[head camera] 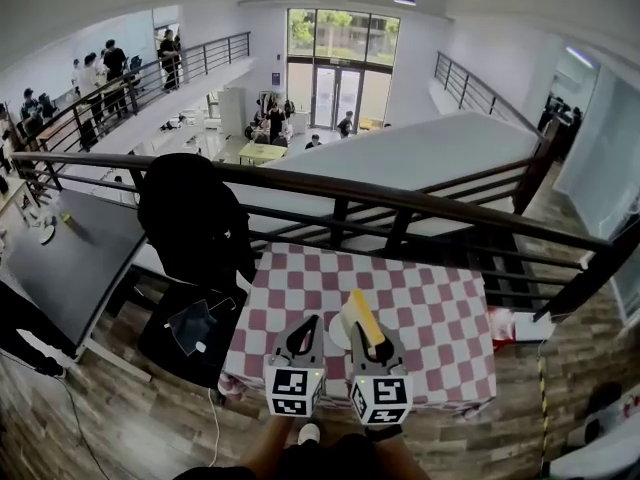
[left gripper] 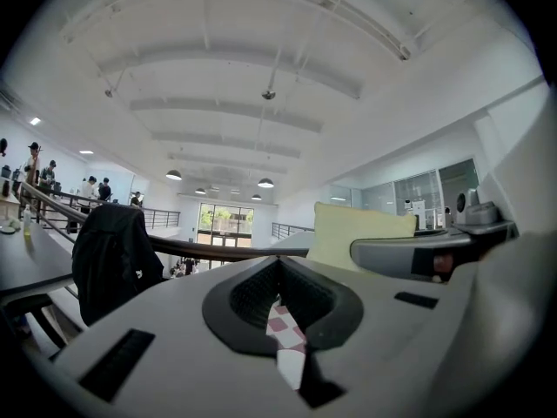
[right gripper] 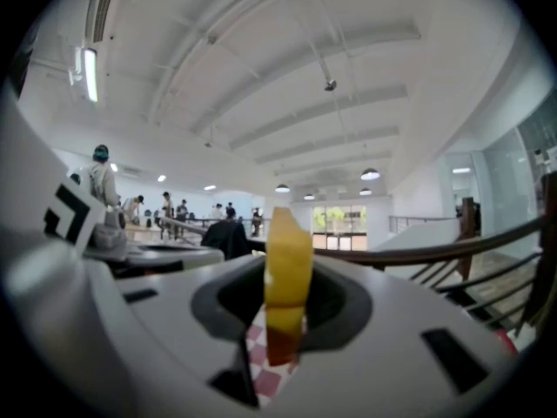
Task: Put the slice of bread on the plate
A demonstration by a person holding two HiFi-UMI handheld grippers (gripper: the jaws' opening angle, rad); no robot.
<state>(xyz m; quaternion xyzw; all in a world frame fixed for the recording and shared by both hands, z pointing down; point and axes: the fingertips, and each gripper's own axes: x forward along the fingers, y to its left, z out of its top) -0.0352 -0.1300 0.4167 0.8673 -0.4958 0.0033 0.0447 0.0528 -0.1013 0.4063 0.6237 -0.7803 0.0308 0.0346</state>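
Mezzanine railing (head camera: 400, 203) backs a checkered worktop (head camera: 430, 308) at lower centre of the head view, with the plate (head camera: 337, 336) barely showing. Left gripper view: left gripper (left gripper: 283, 299) closed, empty. Right gripper view: right gripper (right gripper: 285, 320) clamps the slice of bread (right gripper: 287, 259) upright; placing apparently remains.

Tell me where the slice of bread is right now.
The slice of bread stands edge-on in the jaws of the right gripper, held over the red-checkered table. In the head view it is just right of the empty left gripper.
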